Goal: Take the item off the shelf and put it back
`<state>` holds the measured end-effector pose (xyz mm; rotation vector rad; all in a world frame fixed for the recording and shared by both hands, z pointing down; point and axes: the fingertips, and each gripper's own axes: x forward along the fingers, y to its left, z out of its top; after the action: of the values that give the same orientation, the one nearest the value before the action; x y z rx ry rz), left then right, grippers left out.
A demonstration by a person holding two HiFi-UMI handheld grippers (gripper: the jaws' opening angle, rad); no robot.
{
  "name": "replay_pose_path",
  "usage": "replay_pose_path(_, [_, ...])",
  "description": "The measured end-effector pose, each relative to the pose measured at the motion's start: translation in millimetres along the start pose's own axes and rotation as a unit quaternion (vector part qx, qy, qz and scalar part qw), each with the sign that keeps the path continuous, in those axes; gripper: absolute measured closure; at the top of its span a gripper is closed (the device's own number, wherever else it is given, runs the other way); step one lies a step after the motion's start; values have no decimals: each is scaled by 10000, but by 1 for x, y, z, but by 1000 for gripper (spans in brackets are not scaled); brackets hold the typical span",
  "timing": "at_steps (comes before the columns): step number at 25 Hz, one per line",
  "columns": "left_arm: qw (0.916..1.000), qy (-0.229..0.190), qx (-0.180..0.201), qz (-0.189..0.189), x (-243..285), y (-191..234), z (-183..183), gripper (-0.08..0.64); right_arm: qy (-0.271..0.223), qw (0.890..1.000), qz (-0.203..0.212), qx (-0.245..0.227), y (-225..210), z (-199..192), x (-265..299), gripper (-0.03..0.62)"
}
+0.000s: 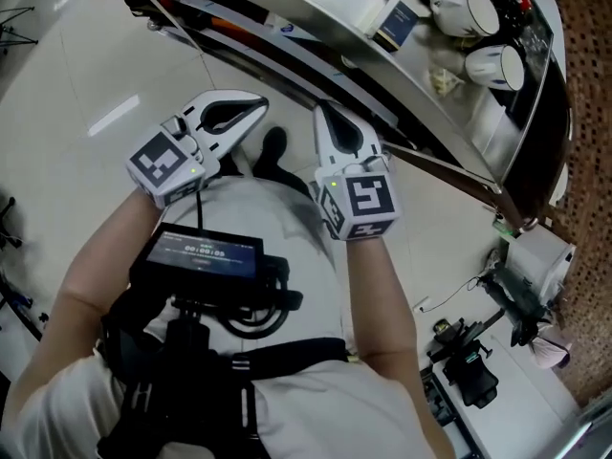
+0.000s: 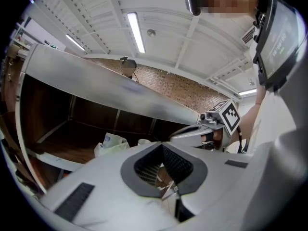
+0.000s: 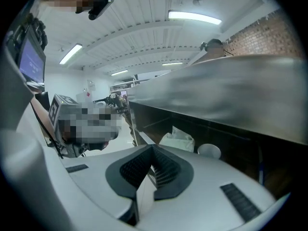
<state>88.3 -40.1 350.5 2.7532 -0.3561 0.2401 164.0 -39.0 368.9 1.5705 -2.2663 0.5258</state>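
Note:
Both grippers are held close to the person's chest, pointing up at a metal shelf [image 1: 316, 17]. My left gripper [image 1: 256, 108] is shut with nothing between its jaws; its pads meet at the tip in the left gripper view [image 2: 161, 144]. My right gripper [image 1: 323, 115] is also shut and empty, its pads [image 3: 153, 149] together. On the shelf's lower board lie a crumpled white bag [image 2: 111, 143] [image 3: 178, 139] [image 1: 442, 79] and a white cup [image 2: 143, 142] [image 3: 209, 150]. Both grippers are well short of the shelf and touch nothing.
Two white cups [image 1: 483, 12] lie on their sides at the shelf's far end, and a small dark blue box [image 1: 397, 22] stands near them. A steel top panel [image 3: 231, 95] overhangs the shelf. A screen unit [image 1: 206, 254] hangs on the person's chest. Equipment [image 1: 469, 361] sits on the floor at right.

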Motion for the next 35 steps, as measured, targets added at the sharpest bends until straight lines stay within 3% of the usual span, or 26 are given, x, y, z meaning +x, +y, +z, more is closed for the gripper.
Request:
replay_pose_path(5, [9997,-166,144,64,6,10,-11,552,280,9981,-162,-529,-15,-17,6,584])
replay_pose_path(9, [9995,-157,-182,191,6,6,-11,552,600,9931,-222,-987,-31,-33,18,584])
replay_pose_path(17, [9980,-167,-336,503,-13,16,-24,552,1067,9790,-582,-1637,-62,-58,52,581])
replay_pose_path(21, [9973,-142,-390,613,-21,16,-30,552,1452,9560,-993,-2347,-83,-67,58,532])
replay_pose_path(25, [9961,-176,-447,734,-27,16,-34,552,1884,9110,-1377,-3401,-109,-70,57,481])
replay_pose_path(28, [9957,-122,-390,832,-30,17,-39,552,2071,8823,-1398,-3989,-117,-70,62,457])
replay_pose_path(31, [9954,-72,-334,899,-31,17,-41,552,2160,8662,-1344,-4300,-120,-67,72,445])
replay_pose_path(35, [9946,-18,-304,992,-33,19,-41,552,2399,8579,-1313,-4349,-126,-68,87,443])
